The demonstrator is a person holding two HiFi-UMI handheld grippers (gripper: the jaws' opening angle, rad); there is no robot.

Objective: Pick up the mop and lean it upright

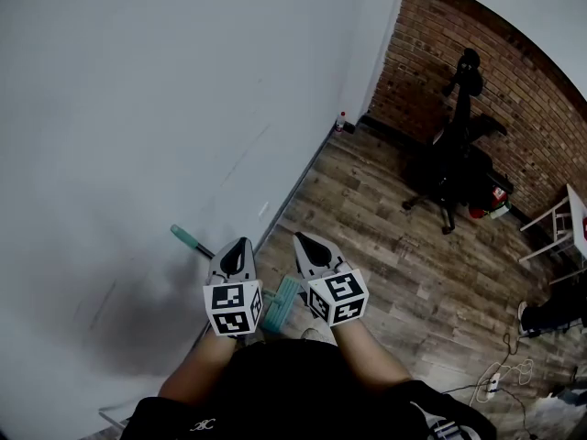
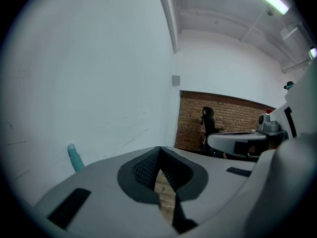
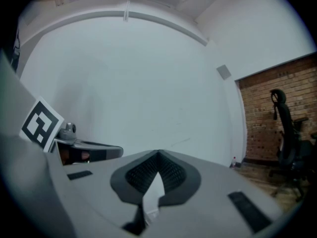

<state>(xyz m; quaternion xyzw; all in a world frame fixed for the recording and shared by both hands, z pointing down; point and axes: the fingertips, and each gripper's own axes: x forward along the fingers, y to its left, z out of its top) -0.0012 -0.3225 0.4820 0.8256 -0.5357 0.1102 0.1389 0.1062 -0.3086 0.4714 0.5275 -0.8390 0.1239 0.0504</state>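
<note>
Found left gripper [image 1: 240,246] and right gripper [image 1: 303,239] both closed, empty, beside the mop [image 1: 282,302]; leaned lengthwise up the wall [image 1: 138,108], handle nearest the left.

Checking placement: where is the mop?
Head view, lower centre: the mop leans on the white wall, teal head on the floor between left claw and right claw, teal grip left of both.

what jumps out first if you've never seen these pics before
Low in the head view, the left hand-held gripper and right hand-held gripper sit side by side with black-and-white marker cubes, both shut and empty. Between them a teal mop leans against the big white wall, its head on the wood floor. Farther off, a black office chair stands by the brick wall.
</note>
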